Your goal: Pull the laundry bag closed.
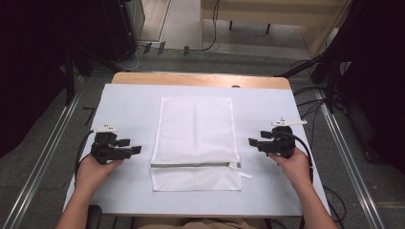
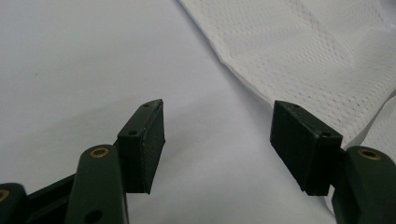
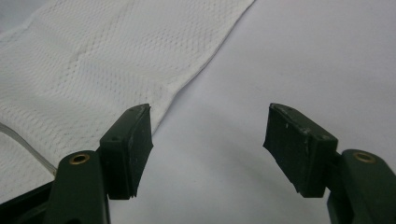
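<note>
- Two grippers flank one white mesh bag (image 1: 196,143), which lies flat at the middle of the white-covered table (image 1: 129,102), its long side running from 12 to 6 o'clock.
- At 9 o'clock of the bag, the left gripper (image 1: 134,146) is held in the person's left hand (image 1: 95,171), just beside the bag's left edge but apart from it. In the left gripper view its jaws stand wide apart with nothing between them, low over the cloth, with the bag's hem (image 2: 243,77) running past toward 1 o'clock.
- The bag looks thin, light and limp: a fine perforated weave with soft fold creases. I judge it will drape and sag when lifted, and a single layer may slip free of a shallow pinch.
- A zipper (image 1: 196,165) crosses the bag near its 6 o'clock end, with a small pull tab (image 1: 244,175) at the right end. The stitched hems and that zipper band look like the firmest places to take hold; the open mesh would likely bunch.
- At 3 o'clock of the bag, the right gripper (image 1: 252,141) sits in the right hand (image 1: 296,164), also near the edge without touching. Its jaws gape and carry nothing; the right gripper view shows the bag's edge (image 3: 196,74) beside the left-hand jaw.
</note>
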`<state>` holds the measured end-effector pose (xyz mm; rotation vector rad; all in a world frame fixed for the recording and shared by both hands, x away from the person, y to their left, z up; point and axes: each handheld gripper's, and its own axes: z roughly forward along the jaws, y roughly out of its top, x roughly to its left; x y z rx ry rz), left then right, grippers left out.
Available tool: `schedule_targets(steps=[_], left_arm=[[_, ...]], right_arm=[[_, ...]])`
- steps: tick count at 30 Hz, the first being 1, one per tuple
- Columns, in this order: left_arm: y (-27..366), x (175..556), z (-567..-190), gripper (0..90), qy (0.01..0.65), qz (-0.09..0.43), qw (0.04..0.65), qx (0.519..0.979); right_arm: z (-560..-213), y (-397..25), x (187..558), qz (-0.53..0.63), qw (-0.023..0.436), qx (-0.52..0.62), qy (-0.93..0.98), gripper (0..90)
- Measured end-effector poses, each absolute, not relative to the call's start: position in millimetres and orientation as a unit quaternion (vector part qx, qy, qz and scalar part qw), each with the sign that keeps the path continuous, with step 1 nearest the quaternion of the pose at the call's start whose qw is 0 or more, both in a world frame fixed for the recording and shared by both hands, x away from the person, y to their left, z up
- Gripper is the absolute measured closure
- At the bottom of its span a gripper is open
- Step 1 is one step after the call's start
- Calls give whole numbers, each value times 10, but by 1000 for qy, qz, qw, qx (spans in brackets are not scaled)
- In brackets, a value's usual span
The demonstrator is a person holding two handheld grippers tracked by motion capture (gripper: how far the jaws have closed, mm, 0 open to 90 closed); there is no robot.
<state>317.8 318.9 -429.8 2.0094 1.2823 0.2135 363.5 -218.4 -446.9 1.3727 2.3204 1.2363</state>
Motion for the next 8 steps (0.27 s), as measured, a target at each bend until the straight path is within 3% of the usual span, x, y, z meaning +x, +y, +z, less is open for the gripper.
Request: schedule_targets(steps=[8], left_arm=[[3189, 3184, -4297, 351, 505, 83, 360, 780]], right_arm=[[-4487, -2187, 3645, 413, 86, 464, 779, 321]])
